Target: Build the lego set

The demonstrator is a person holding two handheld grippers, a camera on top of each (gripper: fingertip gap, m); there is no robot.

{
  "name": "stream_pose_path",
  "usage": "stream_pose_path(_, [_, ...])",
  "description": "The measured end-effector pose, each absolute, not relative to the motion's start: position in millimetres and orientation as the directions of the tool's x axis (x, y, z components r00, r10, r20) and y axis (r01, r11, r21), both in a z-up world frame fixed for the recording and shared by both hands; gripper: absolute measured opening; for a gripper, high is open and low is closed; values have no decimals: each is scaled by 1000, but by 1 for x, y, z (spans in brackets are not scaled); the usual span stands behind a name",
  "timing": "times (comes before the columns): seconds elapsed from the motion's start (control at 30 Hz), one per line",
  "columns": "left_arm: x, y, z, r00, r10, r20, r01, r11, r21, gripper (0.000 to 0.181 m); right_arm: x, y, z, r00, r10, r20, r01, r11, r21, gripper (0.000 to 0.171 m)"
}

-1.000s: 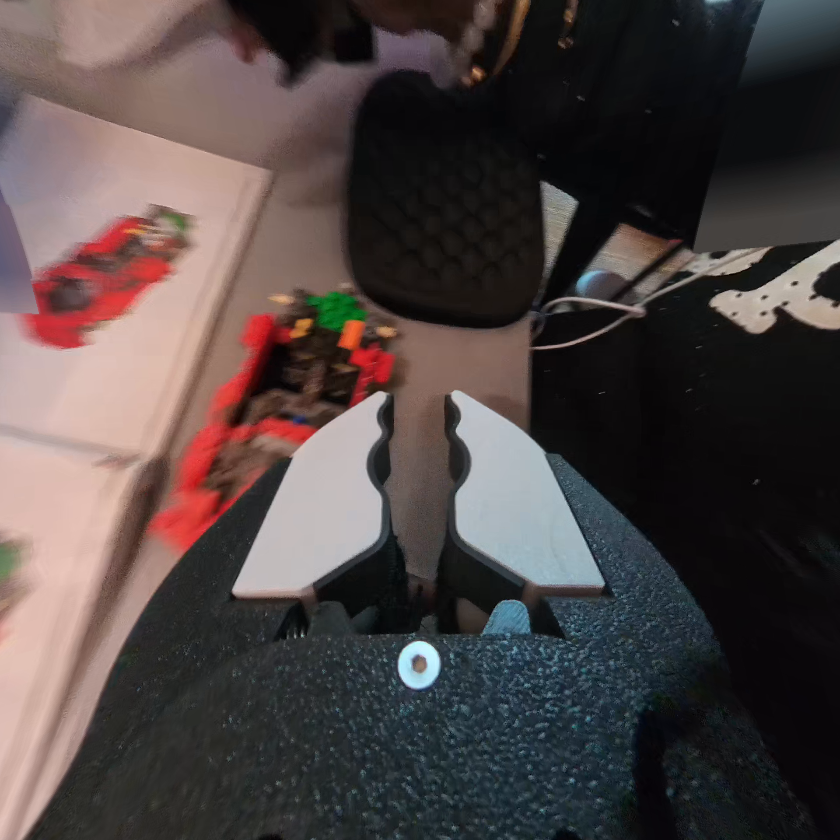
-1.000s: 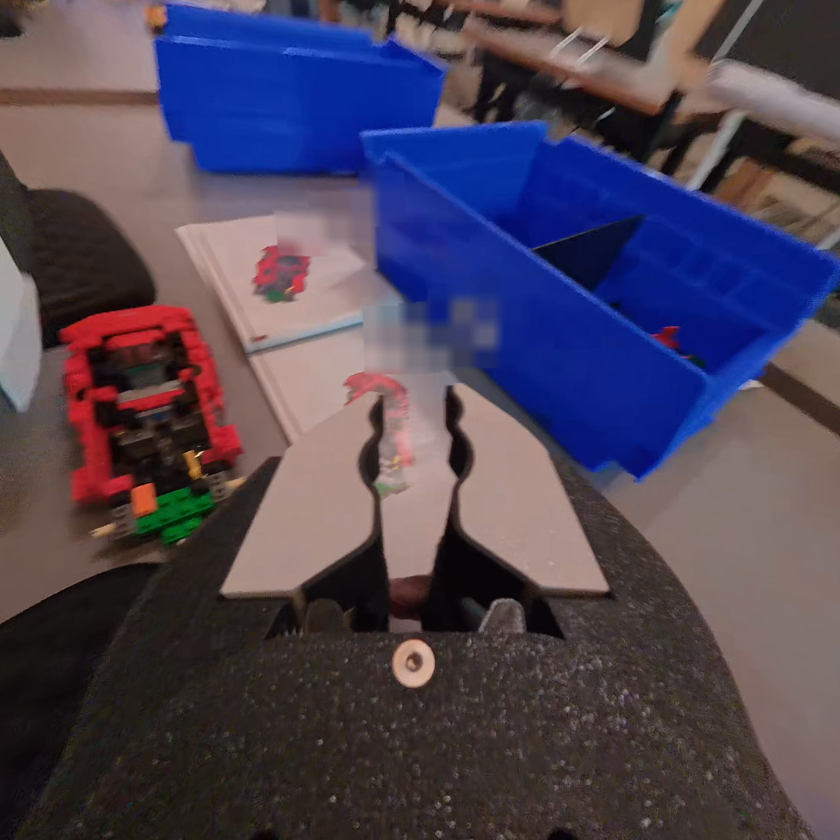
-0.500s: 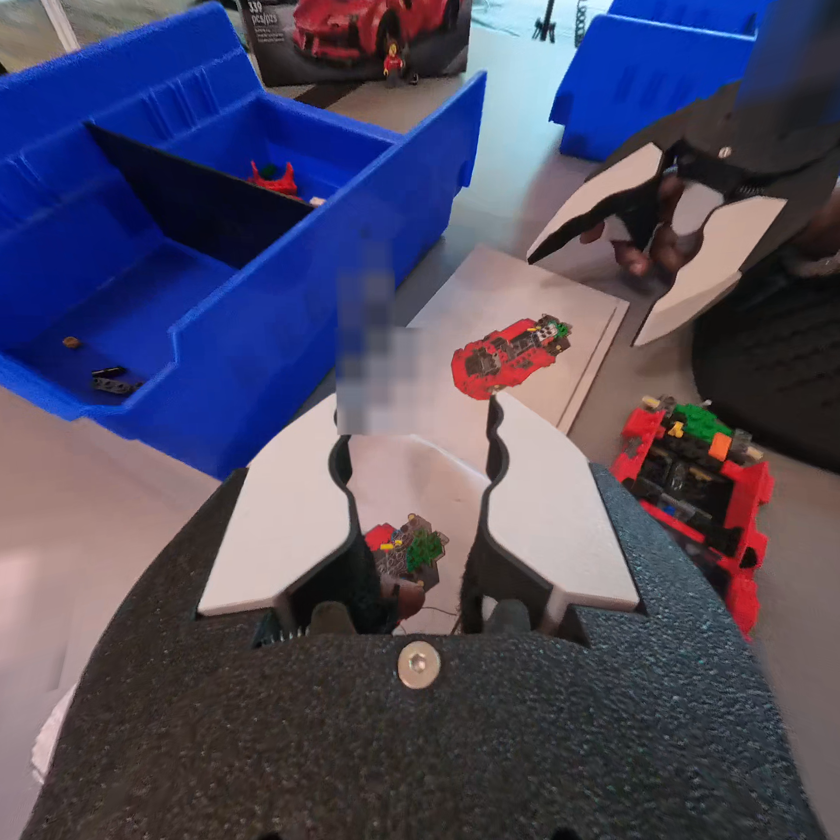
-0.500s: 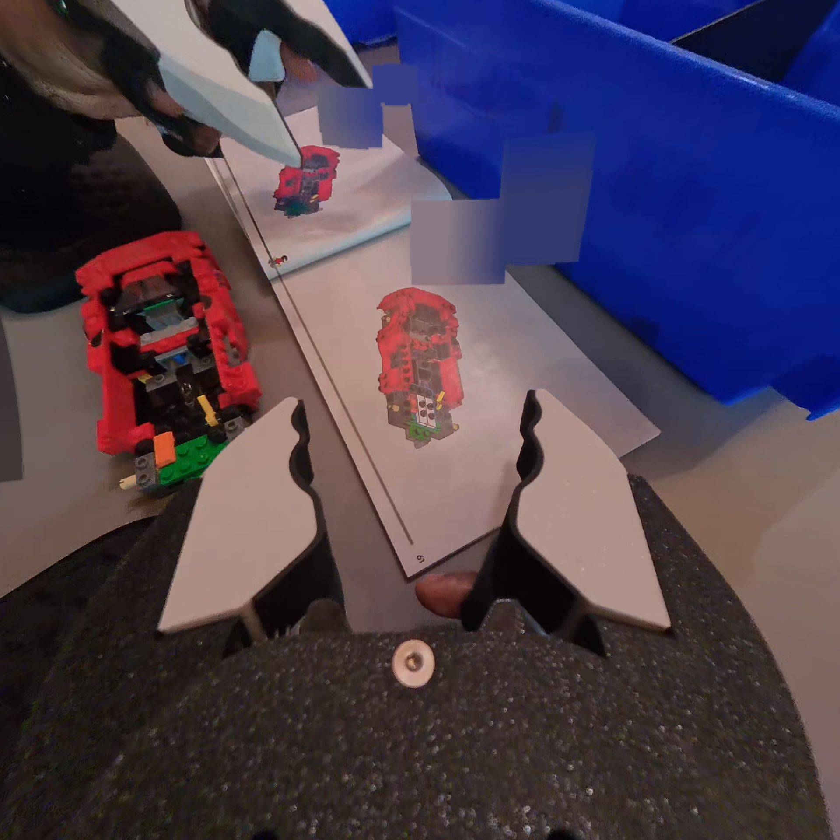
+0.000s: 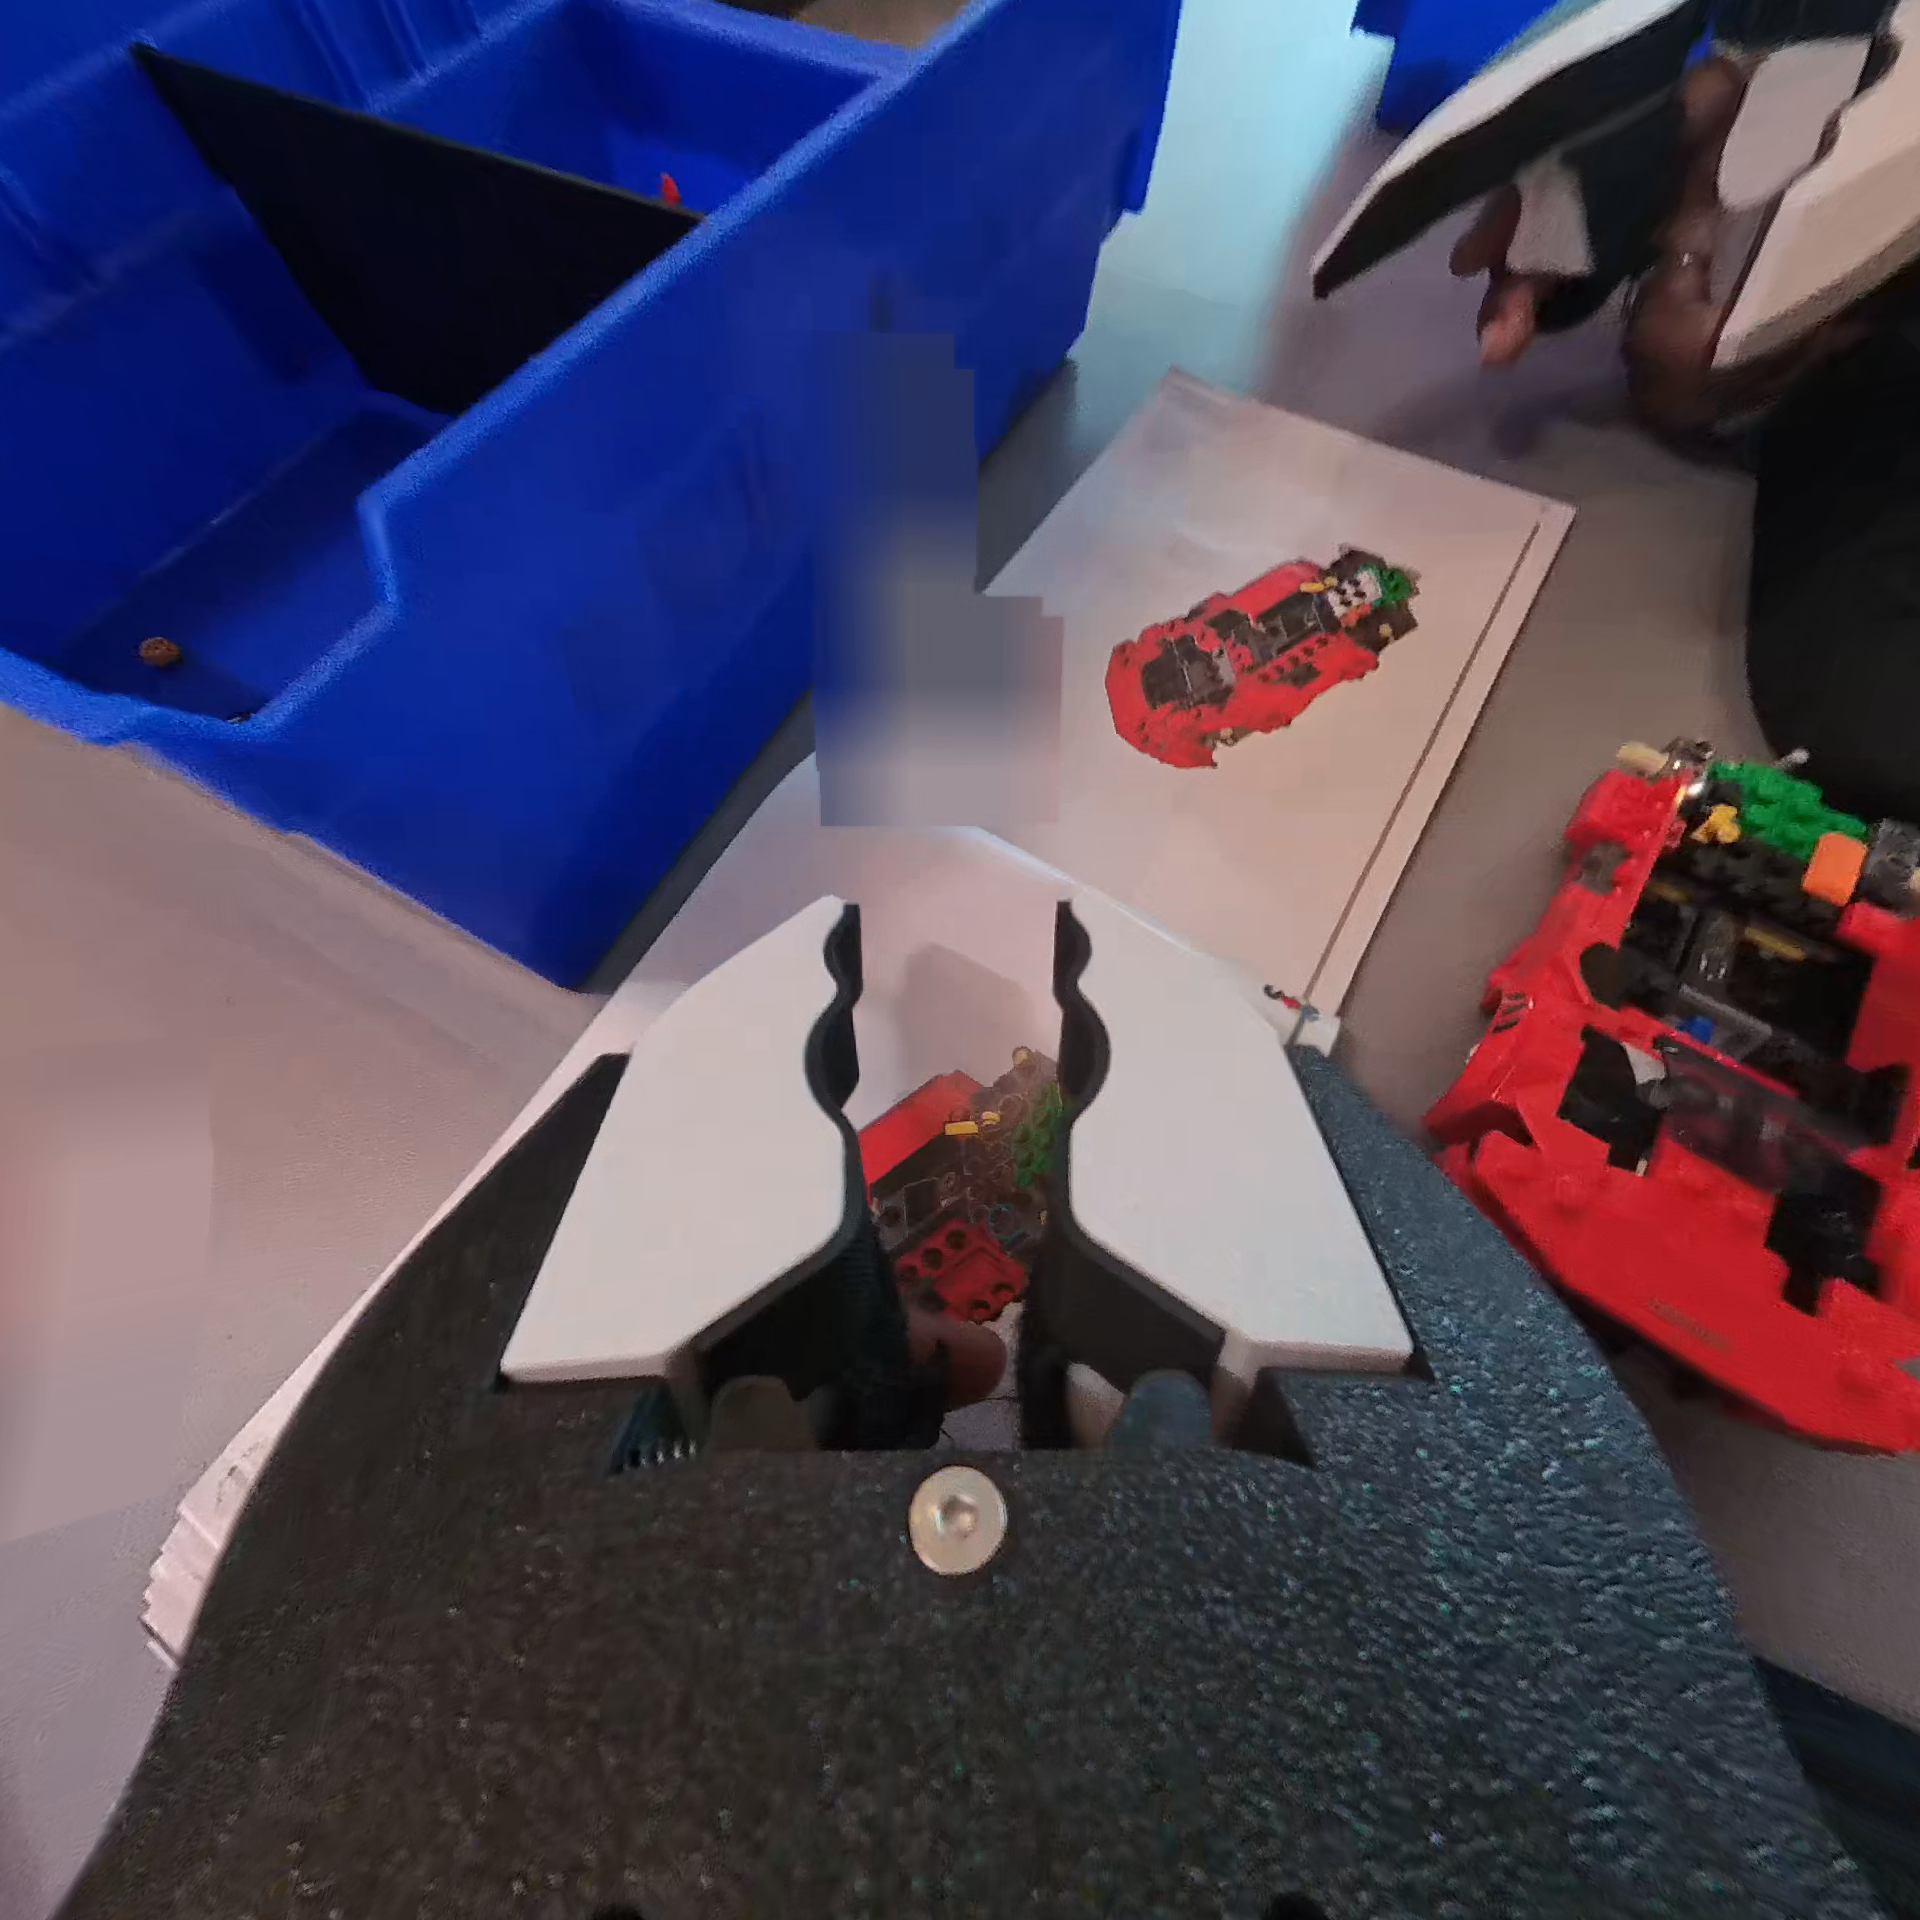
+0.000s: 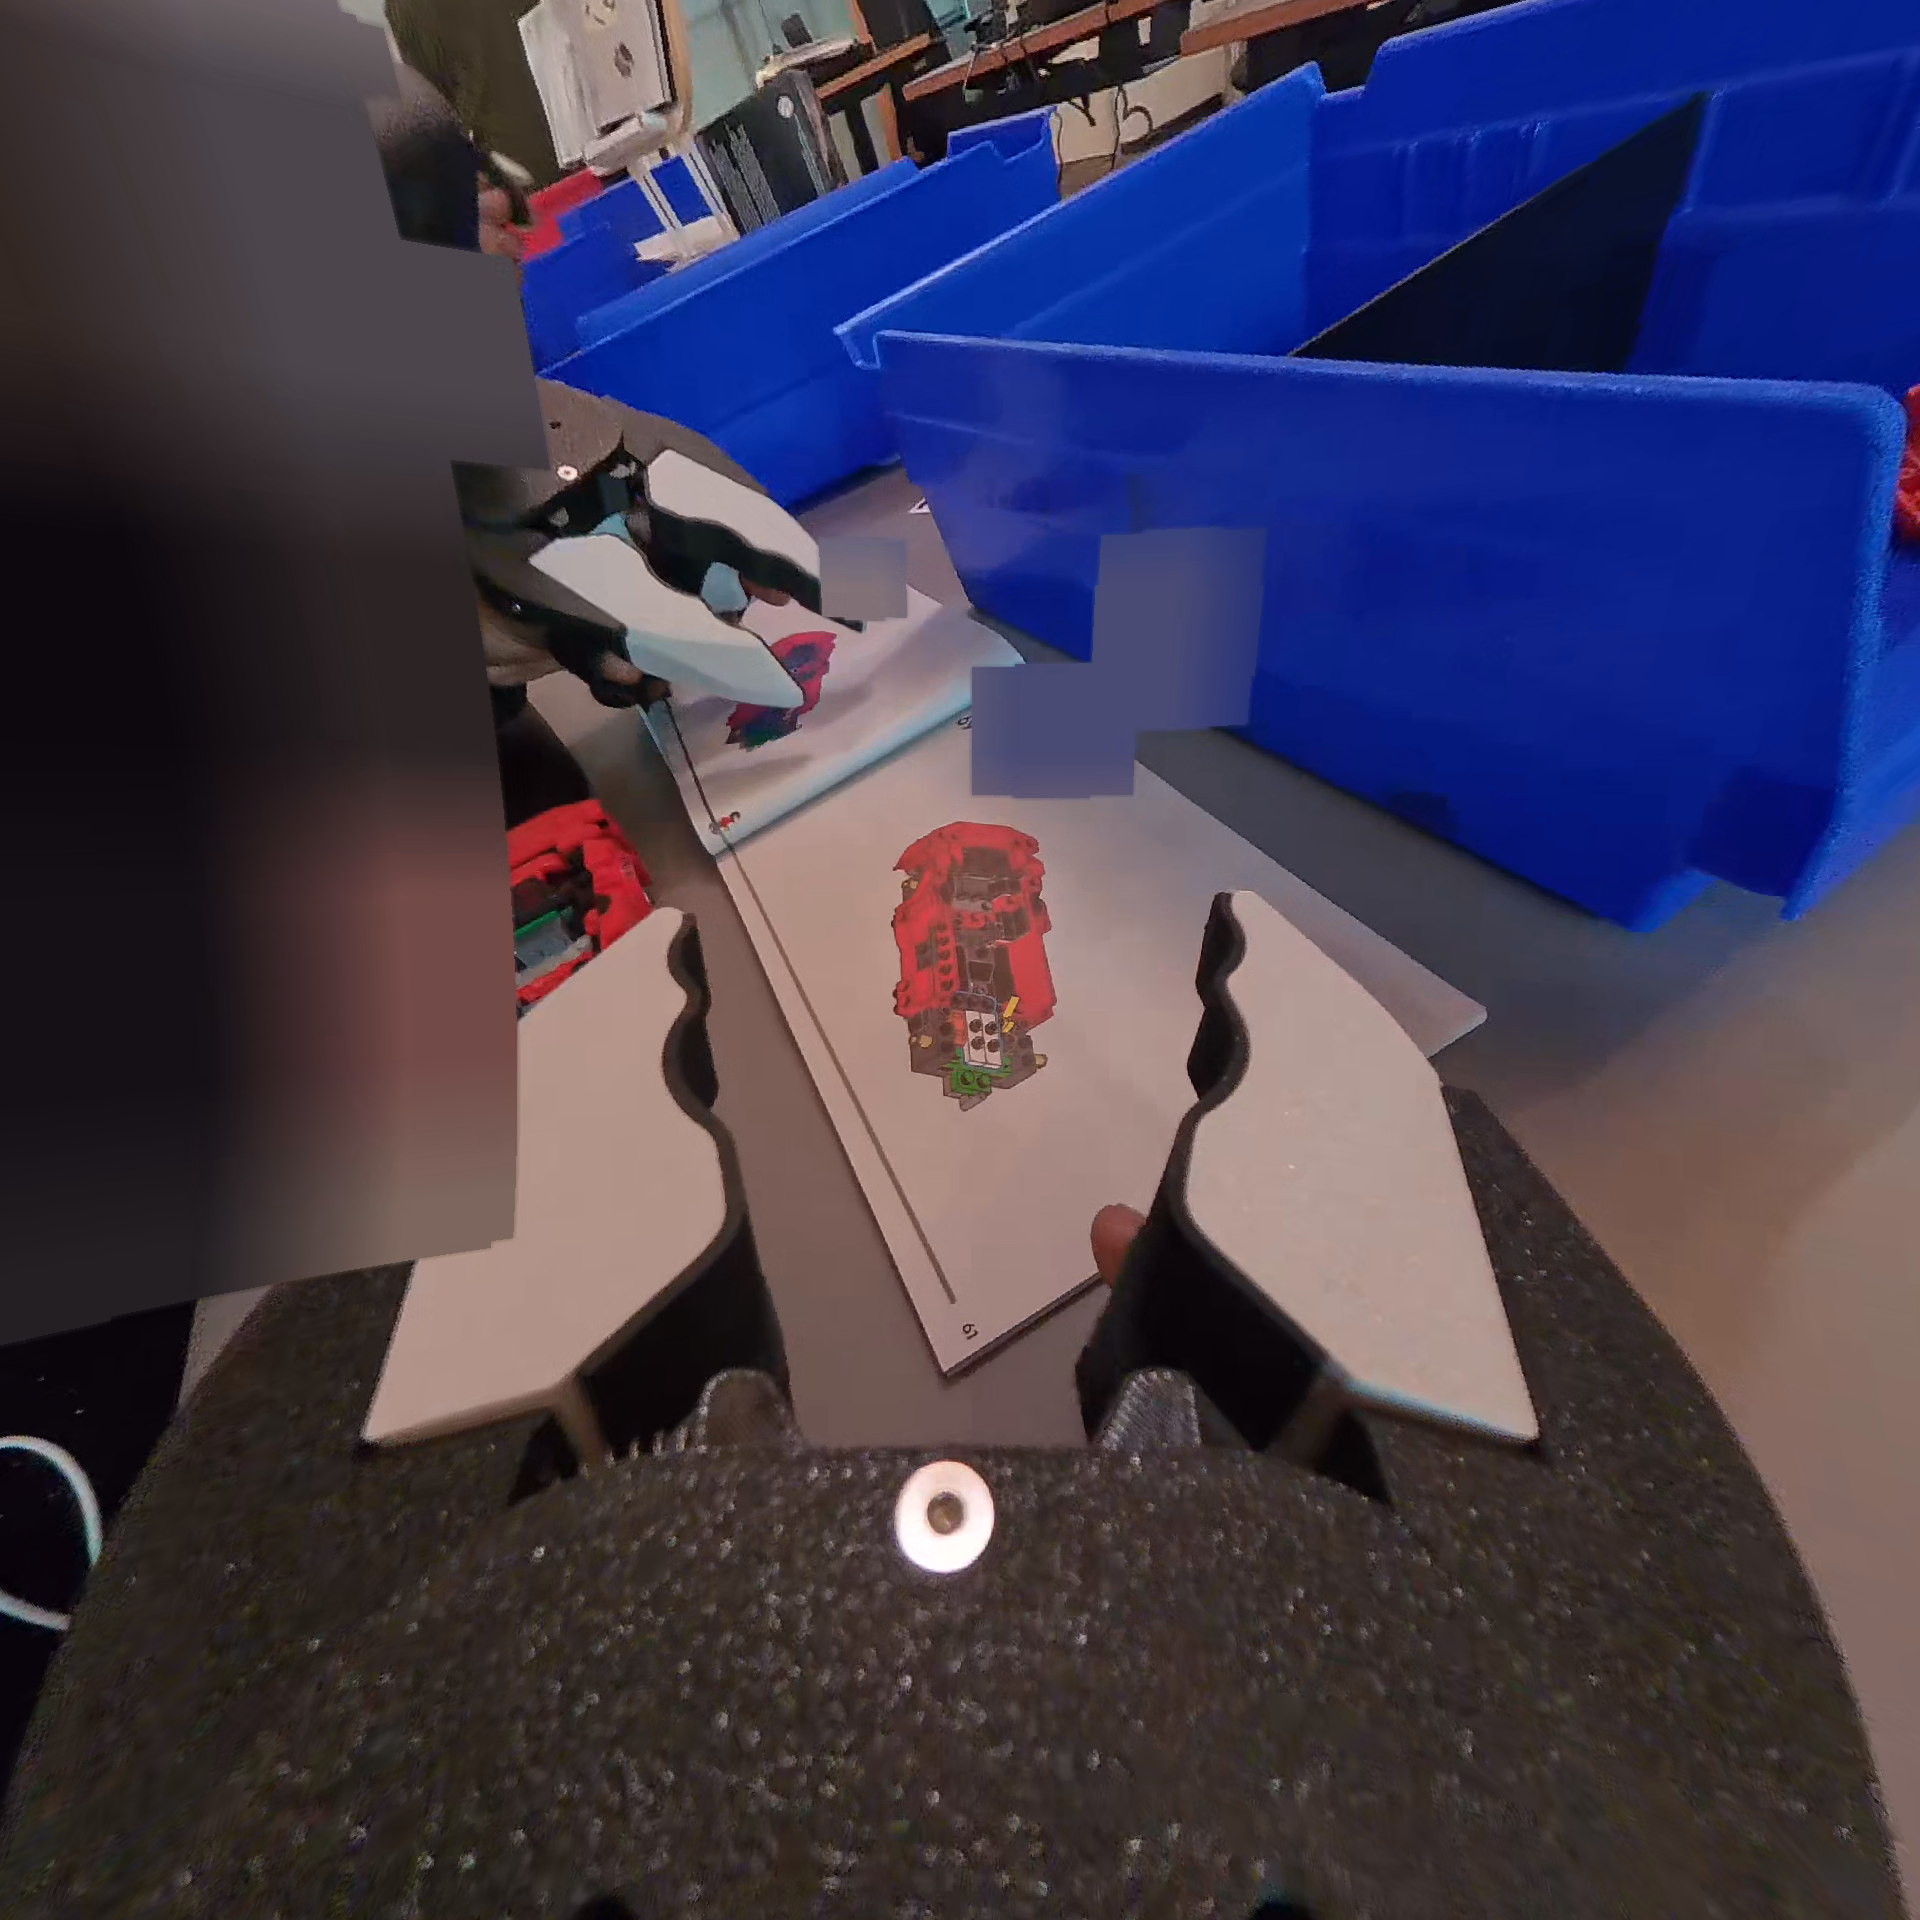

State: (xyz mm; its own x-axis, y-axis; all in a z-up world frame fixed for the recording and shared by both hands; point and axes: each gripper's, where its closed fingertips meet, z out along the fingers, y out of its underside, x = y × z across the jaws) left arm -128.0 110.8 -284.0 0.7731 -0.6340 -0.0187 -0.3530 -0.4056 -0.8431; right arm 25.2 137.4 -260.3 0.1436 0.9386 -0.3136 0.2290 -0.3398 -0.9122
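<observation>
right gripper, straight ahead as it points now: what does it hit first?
Probably the open instruction booklet lying on the table: the right gripper, open and empty, aims down at its page with the printed car. The blue bin sits beyond. Depth is uncertain.

Left gripper [image 5: 956, 997]: jaws parted a little, gap empty, above the open instruction booklet [image 5: 1278, 831]. Ahead-left, blue bin [image 5: 582, 623] wall stands close, blocking that side. To the right, red lego car [image 5: 1714, 1122] sits just beside the booklet edge. Ahead-right, the right gripper [image 5: 1662, 177] hangs over the table.

Right gripper [image 6: 956, 997]: jaws wide, nothing between them; flat page below. Ahead-right, bin wall [image 6: 1455, 623] bars the way. Bare grey table [image 6: 1662, 1091] lies free to the right.
</observation>
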Motion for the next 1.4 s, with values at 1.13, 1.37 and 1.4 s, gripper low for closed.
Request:
stream_pose_path(1.13, [-116,98,-303,693,-719,-51,-478,-406,-779,4,26,121,-303,111,988,-103,557,-148,-817,0])
stream_pose_path(1.37, [-114,99,-293,707,-707,23,-400,-426,-811,3,28,130,-291,160,975,-158,474,-216,-854,0])
stream_pose_path(1.4, [-114,99,-292,706,-708,21,-397,-420,-816,0,29,131,-289,163,974,-160,460,-218,-861,0])
